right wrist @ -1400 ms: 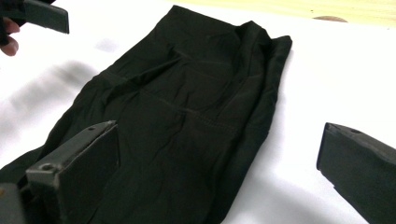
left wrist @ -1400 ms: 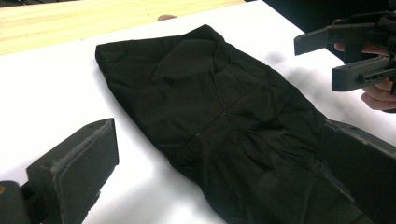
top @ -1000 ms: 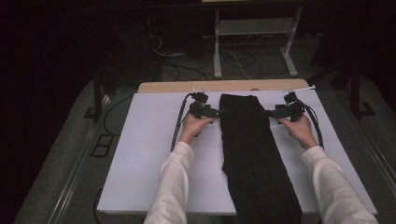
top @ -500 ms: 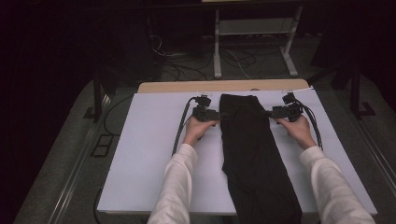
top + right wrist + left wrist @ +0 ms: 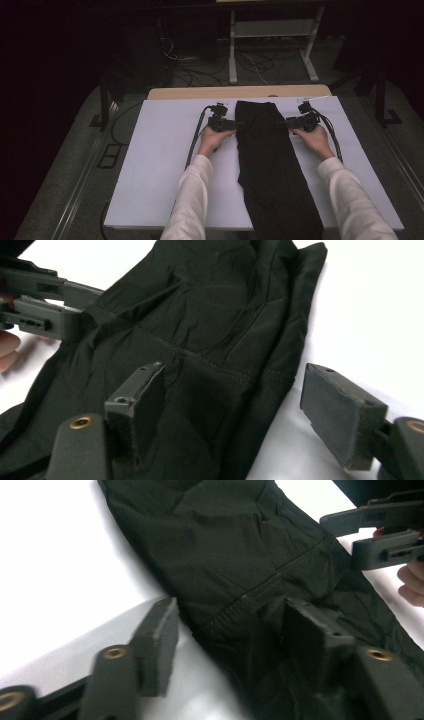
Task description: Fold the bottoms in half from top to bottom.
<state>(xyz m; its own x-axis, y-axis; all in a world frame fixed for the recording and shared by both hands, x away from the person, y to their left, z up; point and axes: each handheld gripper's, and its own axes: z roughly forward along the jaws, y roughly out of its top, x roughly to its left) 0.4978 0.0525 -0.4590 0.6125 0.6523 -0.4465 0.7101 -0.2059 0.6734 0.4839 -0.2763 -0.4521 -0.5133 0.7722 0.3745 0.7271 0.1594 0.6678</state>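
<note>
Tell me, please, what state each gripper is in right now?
Left gripper: open, jaws astride the edge of the black garment, holding nothing.
Right gripper: open, jaws astride the garment's opposite edge, holding nothing.

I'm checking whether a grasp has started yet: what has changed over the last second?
Very little. Both hands edged slightly up the table with the left gripper and right gripper at the two edges of the dark garment. Nothing was taken hold of or let go: in the gripper views both pairs of jaws stand open, each astride an edge of the cloth. The garment lies as before on the white sheet.
</note>
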